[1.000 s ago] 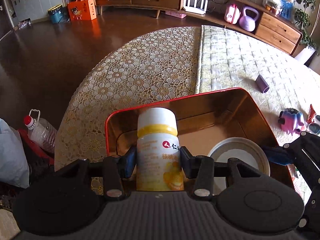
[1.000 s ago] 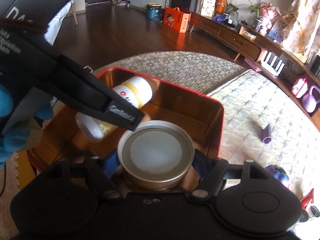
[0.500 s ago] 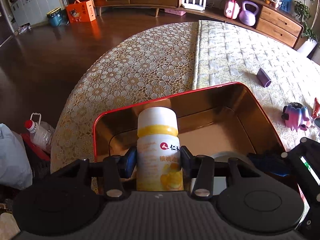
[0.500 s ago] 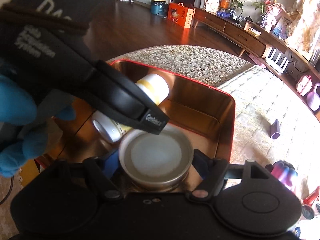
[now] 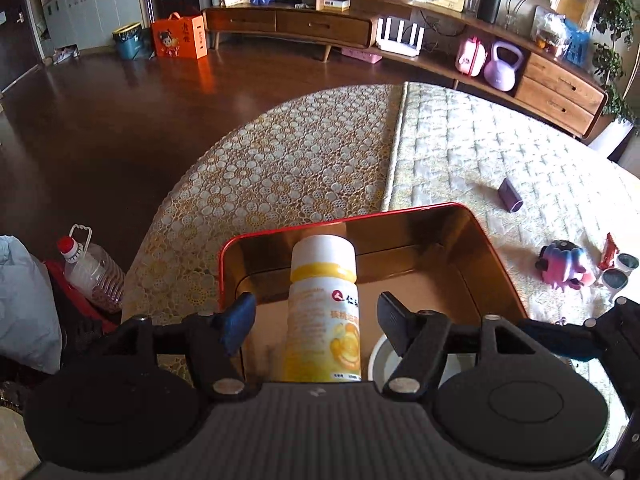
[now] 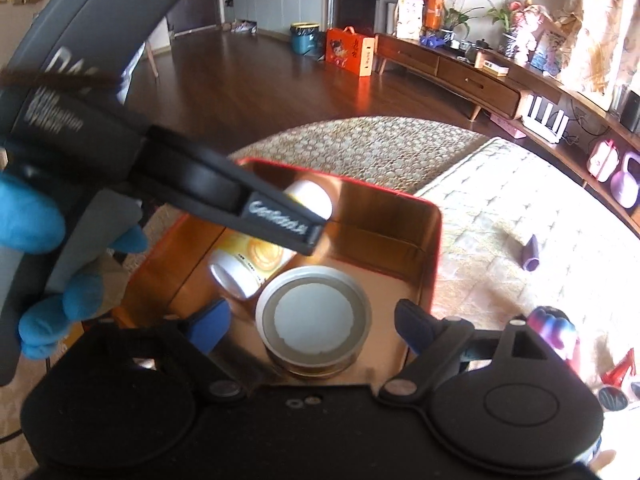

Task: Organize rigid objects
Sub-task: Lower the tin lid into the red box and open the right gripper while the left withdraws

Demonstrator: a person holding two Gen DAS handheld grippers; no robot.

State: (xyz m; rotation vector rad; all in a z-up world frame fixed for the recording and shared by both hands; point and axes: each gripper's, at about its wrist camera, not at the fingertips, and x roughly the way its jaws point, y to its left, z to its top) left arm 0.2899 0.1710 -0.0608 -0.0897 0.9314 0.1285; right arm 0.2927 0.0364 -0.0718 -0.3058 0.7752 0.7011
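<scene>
A white and yellow bottle (image 5: pixel 323 312) lies inside the red-rimmed tin tray (image 5: pixel 496 264), between the open jaws of my left gripper (image 5: pixel 314 314), which no longer touch it. It also shows in the right wrist view (image 6: pixel 256 256), partly hidden by the left gripper's finger. A round tin with a white lid (image 6: pixel 314 316) sits on the tray floor (image 6: pixel 434 248) between the open jaws of my right gripper (image 6: pixel 310 328), clear of both fingers. In the left wrist view only the tin's edge (image 5: pixel 380 356) shows.
The tray sits on a table with a lace cloth (image 5: pixel 280 168) and a quilted cloth (image 5: pixel 480 152). A purple cylinder (image 5: pixel 510 195), a pink and blue toy (image 5: pixel 562 266) and small items (image 5: pixel 618 268) lie to the right. A plastic bottle (image 5: pixel 90 268) stands off the table's left edge.
Both grippers opened: the left let go of the bottle and the right let go of the tin, both now resting in the tray.
</scene>
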